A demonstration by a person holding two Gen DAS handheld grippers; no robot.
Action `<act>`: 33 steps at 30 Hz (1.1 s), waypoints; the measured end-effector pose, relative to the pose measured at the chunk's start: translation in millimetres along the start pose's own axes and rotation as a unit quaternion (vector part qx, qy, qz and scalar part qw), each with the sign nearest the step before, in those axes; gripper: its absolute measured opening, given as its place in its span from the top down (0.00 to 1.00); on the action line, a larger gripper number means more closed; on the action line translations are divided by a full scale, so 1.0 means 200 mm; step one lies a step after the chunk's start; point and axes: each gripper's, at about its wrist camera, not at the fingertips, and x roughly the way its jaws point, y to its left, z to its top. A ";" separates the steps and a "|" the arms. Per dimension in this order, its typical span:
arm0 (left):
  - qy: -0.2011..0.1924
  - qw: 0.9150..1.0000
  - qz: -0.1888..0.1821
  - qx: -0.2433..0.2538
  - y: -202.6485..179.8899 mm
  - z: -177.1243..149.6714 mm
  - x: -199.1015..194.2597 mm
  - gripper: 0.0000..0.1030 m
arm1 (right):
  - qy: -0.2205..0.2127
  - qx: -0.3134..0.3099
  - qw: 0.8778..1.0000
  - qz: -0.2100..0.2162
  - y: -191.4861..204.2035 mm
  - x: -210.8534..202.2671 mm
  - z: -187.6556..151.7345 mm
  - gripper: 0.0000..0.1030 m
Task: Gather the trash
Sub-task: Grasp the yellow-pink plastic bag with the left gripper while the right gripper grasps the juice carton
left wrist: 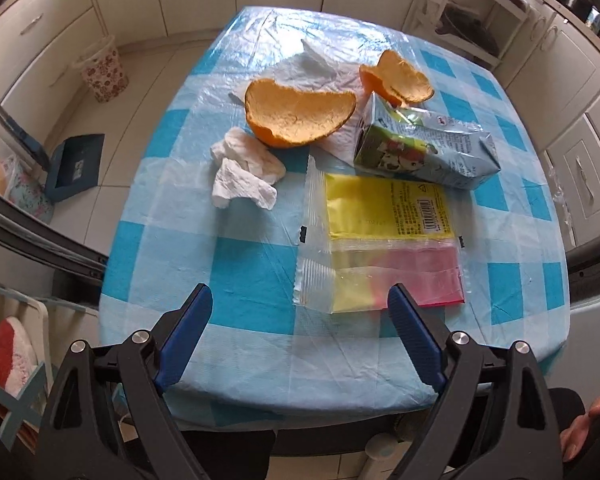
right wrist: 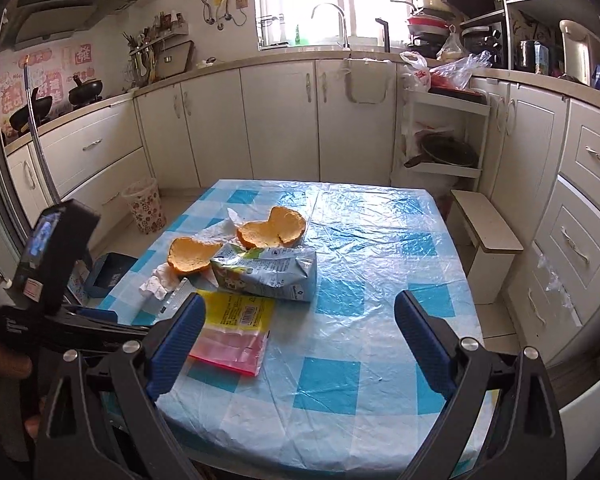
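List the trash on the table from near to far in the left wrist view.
Clear plastic bag with yellow and pink sheets → crumpled white tissue wad → large orange peel half → smaller orange peel piece. The crushed juice carton is left out because it overlaps.

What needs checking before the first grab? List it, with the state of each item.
1. Left gripper open, holding nothing: ok.
2. Right gripper open, holding nothing: ok.
3. Plastic wrapper lies flat nearest the left gripper, nothing on top: ok.
4. Juice carton lies on its side, crumpled, overlapping the wrapper's far edge: not ok for a clean lift.
5. Waste basket within reach: cannot tell; it stands on the floor beyond the table.
6. Carton empty: cannot tell.
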 end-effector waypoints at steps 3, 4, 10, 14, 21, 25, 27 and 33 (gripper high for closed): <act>0.011 1.000 0.006 -0.024 0.00 0.01 0.06 0.17 | 0.033 -0.027 0.999 0.010 -0.01 0.14 0.04 0.11; 0.012 0.999 0.007 -0.029 0.00 0.02 0.07 0.17 | 0.045 -0.046 0.998 0.011 0.00 0.19 0.05 0.11; 0.007 0.999 0.011 -0.052 -0.03 0.05 0.12 0.17 | 0.060 -0.207 0.976 0.033 0.15 0.44 0.14 0.07; -0.007 0.999 0.023 -0.037 -0.07 0.06 0.11 0.29 | 0.086 -0.268 0.958 0.051 0.21 0.62 0.18 0.07; -0.013 1.000 0.002 -0.015 -0.09 0.10 0.11 0.75 | 0.179 -0.261 0.944 0.090 0.18 0.91 0.16 0.07; 0.001 0.999 -0.037 -0.039 -0.01 0.11 0.12 0.94 | 0.211 -0.206 0.947 0.125 0.13 0.92 0.12 0.24; 0.009 0.997 -0.059 -0.057 0.05 0.10 0.12 0.98 | 0.222 -0.183 0.949 0.128 0.09 0.89 0.08 0.34; 0.007 0.991 -0.087 -0.098 0.20 0.09 0.08 0.99 | 0.238 -0.168 0.949 0.121 0.04 0.68 0.03 0.43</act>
